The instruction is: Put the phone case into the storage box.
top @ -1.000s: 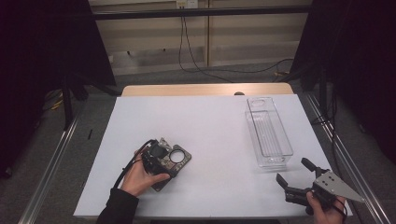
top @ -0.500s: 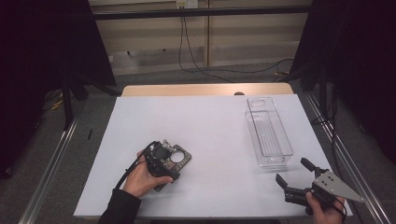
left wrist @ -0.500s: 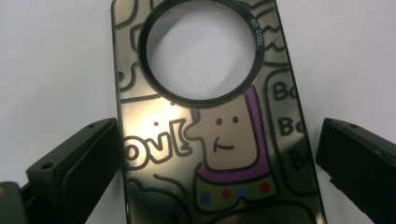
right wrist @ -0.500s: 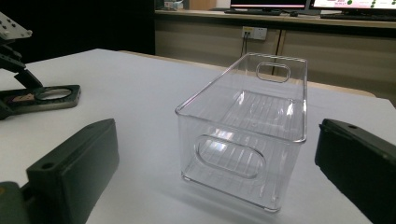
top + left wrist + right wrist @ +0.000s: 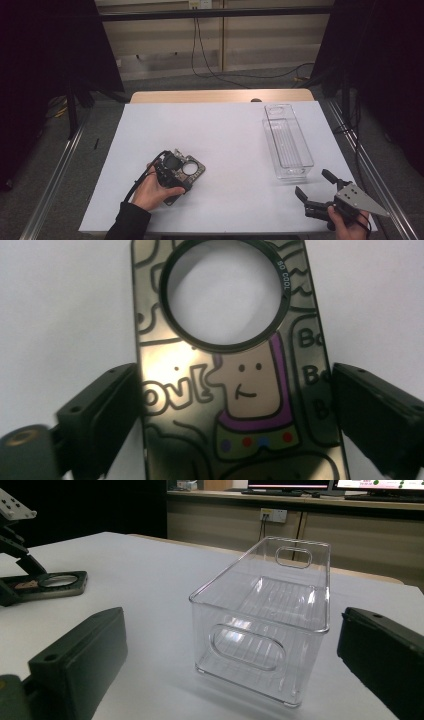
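Phone case [image 5: 235, 390] flat on the counter [image 5: 235, 130], between the left gripper [image 5: 172, 172] fingers [image 5: 97, 415] — just narrowing, not pressing yet. Right gripper [image 5: 320, 192] open, idle near the clear bin [image 5: 287, 142] — grasp and transfer remain.

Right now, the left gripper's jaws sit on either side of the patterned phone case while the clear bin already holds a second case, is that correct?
Not quite: the clear bin is empty, as the right gripper view shows. The rest stands: the left gripper has its jaws on either side of the patterned phone case, which lies flat on the white table.
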Demonstrator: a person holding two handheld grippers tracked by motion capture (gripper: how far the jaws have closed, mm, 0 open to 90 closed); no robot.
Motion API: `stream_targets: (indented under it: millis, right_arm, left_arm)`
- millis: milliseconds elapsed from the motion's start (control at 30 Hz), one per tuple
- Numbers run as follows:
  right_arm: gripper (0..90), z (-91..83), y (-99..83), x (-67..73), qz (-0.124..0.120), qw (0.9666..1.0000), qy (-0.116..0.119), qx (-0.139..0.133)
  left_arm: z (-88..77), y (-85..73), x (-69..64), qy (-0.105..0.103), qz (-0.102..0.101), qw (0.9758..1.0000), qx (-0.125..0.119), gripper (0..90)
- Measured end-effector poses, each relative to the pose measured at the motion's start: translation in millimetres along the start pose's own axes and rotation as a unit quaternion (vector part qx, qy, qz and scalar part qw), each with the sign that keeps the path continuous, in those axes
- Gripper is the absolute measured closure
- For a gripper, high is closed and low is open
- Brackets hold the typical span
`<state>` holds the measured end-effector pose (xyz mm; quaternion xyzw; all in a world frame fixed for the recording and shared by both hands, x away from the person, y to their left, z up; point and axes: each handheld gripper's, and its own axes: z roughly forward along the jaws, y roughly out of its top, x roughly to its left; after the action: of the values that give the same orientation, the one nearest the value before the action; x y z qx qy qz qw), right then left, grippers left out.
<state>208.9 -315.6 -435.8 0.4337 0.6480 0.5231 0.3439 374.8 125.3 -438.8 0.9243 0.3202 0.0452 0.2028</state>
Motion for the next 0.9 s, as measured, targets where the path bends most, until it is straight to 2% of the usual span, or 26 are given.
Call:
stream_targets:
  millis: [300, 733, 900]
  right_arm:
    - [0.0, -0.5, -0.2, -0.1, -0.001, 1.0, 0.001, 0.0]
    - [0.0, -1.1, -0.4, 0.1, -0.001, 1.0, 0.0, 0.001]
    - [0.0, -0.9, -0.3, 0.1, -0.001, 1.0, 0.0, 0.001]
  left_arm:
    - [-0.6, 1.9, 0.7, 0.0, 0.006, 0.9999, 0.012, 9.3]
    - [-2.4, 2.6, -0.8, 0.006, -0.004, 0.9999, 0.013, 11.5]
    - [-3.4, 1.9, -0.4, 0.002, -0.009, 0.9999, 0.011, 12.1]
